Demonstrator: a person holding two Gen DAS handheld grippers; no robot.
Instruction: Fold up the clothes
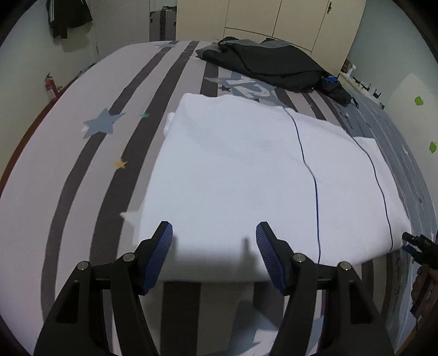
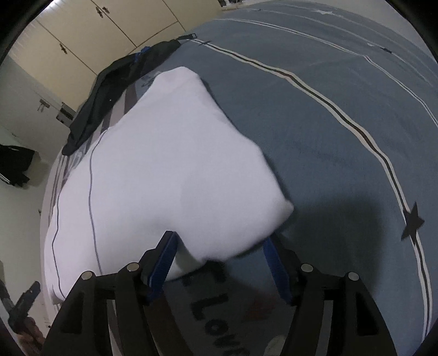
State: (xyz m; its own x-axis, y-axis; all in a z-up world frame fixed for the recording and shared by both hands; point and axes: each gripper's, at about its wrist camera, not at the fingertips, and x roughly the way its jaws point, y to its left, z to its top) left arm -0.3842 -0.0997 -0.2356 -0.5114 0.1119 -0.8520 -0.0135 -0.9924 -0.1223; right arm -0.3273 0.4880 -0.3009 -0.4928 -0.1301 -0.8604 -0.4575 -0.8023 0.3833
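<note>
We look down along both grippers at a white garment (image 1: 246, 175) lying folded on a bed (image 1: 68, 153) with a striped, star-printed cover. In the left wrist view the left gripper (image 1: 214, 237) hangs over the near edge of the garment with its jaws apart; the blue pads (image 1: 160, 257) stand on either side of bare white cloth and press on nothing, and their shadow falls on the fabric between them. Two thin dark blue lines run down the right part of the garment. Beyond it, near the far end of the bed, a pile of dark clothes (image 1: 268, 65) lies well apart from the white piece, in front of a cream wardrobe (image 1: 273, 19). At the right edge of this view we catch the black tip of the other tool and part of a hand, too cut off to read. In the right wrist view the right gripper (image 2: 219, 246) sits at the near corner of the same garment (image 2: 164, 164), which reaches between the fingers; the jaws stand open and the pads do not pinch the cloth. To the right of the garment the cover is blue-grey with a pale stripe (image 2: 328, 104) and a dark star (image 2: 412, 220).
</note>
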